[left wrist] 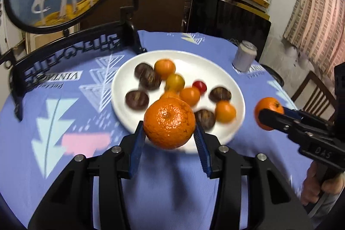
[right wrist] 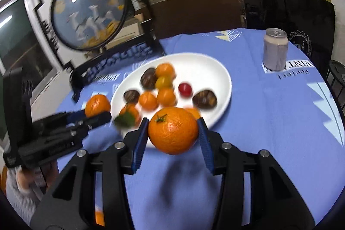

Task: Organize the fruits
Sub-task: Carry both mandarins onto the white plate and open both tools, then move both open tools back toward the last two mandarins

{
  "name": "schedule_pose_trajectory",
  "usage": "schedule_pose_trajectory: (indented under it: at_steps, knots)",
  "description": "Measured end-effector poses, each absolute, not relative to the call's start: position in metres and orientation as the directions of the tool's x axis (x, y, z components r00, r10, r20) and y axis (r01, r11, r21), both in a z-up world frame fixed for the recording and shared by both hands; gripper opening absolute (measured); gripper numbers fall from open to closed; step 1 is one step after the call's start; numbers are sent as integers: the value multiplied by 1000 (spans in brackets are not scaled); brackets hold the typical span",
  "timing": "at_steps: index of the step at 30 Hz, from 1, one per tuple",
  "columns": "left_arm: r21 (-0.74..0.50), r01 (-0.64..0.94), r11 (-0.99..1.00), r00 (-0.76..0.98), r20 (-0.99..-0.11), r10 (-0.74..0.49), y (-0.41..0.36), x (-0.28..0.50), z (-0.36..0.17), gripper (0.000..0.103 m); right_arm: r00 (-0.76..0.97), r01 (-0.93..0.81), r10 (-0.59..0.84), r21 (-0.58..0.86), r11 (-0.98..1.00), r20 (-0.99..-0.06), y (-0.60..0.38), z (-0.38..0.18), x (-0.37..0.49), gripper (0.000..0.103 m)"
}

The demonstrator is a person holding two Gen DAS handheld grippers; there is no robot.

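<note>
Orange on both sides! The left gripper [left wrist: 169, 137] has its blue pads clamped on a mandarin [left wrist: 169, 122], held up over the near rim of the white plate [left wrist: 207, 70]. The right gripper [right wrist: 172, 139] pinches a second mandarin [right wrist: 173, 130] just off that rim. Small oranges, chestnuts and a red tomato [right wrist: 185, 89] sit on the plate; a can [right wrist: 276, 49] stands well apart on the blue tablecloth [right wrist: 269, 122].
</note>
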State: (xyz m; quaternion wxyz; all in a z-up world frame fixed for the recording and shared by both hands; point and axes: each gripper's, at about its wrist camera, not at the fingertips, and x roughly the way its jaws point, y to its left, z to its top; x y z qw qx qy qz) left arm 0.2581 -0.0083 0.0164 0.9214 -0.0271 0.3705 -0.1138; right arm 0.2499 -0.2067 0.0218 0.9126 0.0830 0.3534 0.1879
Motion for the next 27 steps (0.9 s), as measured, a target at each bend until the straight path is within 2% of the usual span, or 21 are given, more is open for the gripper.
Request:
schedule_pose_trajectory:
  at_steps: [7, 9, 12, 13, 16, 20, 27]
  knots:
    - [-125, 172, 977, 677, -706, -209, -18, 309, -2, 46, 658, -260, 406, 316, 913, -634, -196, 4, 306, 47]
    - [-130, 155, 979, 683, -702, -202, -14, 312, -6, 53, 673, -248, 410, 335, 909, -616, -199, -1, 310, 67]
    - [-149, 155, 977, 697, -685, -215, -7, 310, 0, 64, 685, -239, 412, 349, 906, -601, -206, 2, 307, 68]
    - [-154, 144, 978, 707, -675, -210, -4, 308, 3, 65, 685, -239, 418, 358, 903, -597, -208, 5, 304, 69]
    - [-179, 129, 975, 720, -659, -217, 3, 300, 13, 66, 690, -243, 421, 359, 901, -589, -211, 12, 289, 78]
    - [-151, 101, 983, 725, -665, -176, 7, 281, 18, 66, 693, -263, 429, 351, 899, -580, -213, 17, 256, 86]
    - [-90, 154, 984, 723, -669, -174, 13, 199, 4, 69, 667, -327, 488, 368, 871, -563, -218, 12, 174, 86]
